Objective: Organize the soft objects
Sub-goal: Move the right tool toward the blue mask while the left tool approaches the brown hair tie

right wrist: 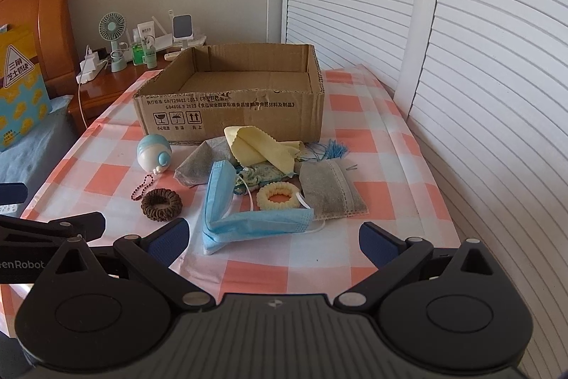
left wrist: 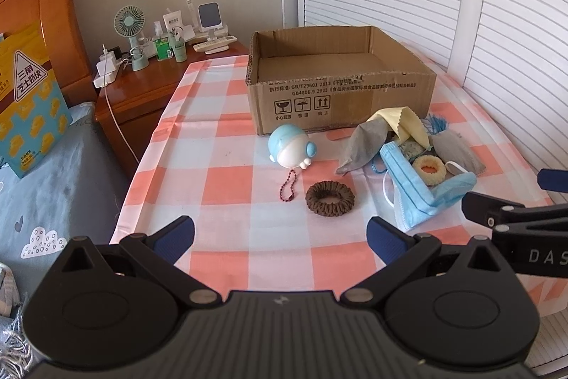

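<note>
An open cardboard box [left wrist: 340,102] [right wrist: 230,109] stands at the back of the checked table. In front of it lie a blue-and-white toy with a bead chain [left wrist: 289,150] [right wrist: 153,153], a brown scrunchie [left wrist: 330,199] [right wrist: 161,205], a blue face mask [left wrist: 419,194] [right wrist: 245,219], a yellow cloth [left wrist: 401,126] [right wrist: 259,146], a cream scrunchie [left wrist: 429,169] [right wrist: 278,198] and grey pouches [left wrist: 362,148] [right wrist: 332,194]. My left gripper [left wrist: 280,240] is open and empty, just short of the brown scrunchie. My right gripper [right wrist: 273,240] is open and empty, just short of the mask.
A wooden nightstand [left wrist: 142,91] with a small fan [left wrist: 129,23], bottles and a charger stands left of the table. A bed [left wrist: 46,187] lies at the left. White louvred doors [right wrist: 479,59] run close along the right side. A blue tassel [right wrist: 335,148] lies beside the box.
</note>
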### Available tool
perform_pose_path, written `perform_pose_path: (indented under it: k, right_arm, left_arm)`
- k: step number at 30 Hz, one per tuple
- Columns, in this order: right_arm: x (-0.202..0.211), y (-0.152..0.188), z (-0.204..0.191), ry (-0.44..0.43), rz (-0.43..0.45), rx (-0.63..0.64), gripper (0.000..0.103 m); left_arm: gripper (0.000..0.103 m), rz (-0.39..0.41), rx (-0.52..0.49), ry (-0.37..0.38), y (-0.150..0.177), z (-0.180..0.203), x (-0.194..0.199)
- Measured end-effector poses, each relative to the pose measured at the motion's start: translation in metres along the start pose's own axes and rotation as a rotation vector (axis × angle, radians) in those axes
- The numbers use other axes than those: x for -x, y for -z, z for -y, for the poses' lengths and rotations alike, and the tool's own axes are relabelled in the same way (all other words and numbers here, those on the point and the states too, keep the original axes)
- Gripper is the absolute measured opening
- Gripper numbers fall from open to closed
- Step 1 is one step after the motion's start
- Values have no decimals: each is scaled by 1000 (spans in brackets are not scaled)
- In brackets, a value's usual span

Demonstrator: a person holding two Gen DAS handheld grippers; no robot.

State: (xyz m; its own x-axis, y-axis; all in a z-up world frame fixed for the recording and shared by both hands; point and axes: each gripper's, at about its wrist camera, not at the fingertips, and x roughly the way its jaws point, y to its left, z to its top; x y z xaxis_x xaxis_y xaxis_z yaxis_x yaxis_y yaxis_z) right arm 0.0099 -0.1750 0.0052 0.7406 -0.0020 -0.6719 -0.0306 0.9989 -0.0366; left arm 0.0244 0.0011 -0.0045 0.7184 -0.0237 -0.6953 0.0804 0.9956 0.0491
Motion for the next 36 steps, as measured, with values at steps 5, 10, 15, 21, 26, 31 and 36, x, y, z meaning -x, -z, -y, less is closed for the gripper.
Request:
perform_pose_path:
  k: [5, 10, 15, 21, 26, 31, 36]
  right_arm:
    - [-14, 0, 0, -4, -13, 27, 103]
    - [-24, -3, -6, -24, -9, 51, 103]
    - [-44, -11, -15, -33, -17, 69, 103]
    - [-71, -13, -24, -7, -48, 92, 103]
    - [-74, 1, -10, 25, -92, 95, 103]
    - [-70, 22, 11, 36, -132, 72, 103]
    - [-68, 38, 22, 4, -133, 40, 103]
  left_arm:
    - [102, -1, 11, 9, 0, -7, -8]
    - [102, 6, 30, -2, -1, -18, -13]
    - [102, 5, 61, -19, -2, -32, -18]
    - [102, -11, 80, -33, -2, -41, -25]
    - [102, -17, 78, -29, -1, -41, -27]
    - [102, -24, 62, -10, 0, -34, -31]
    - [102, -26, 41, 10, 1, -26, -30]
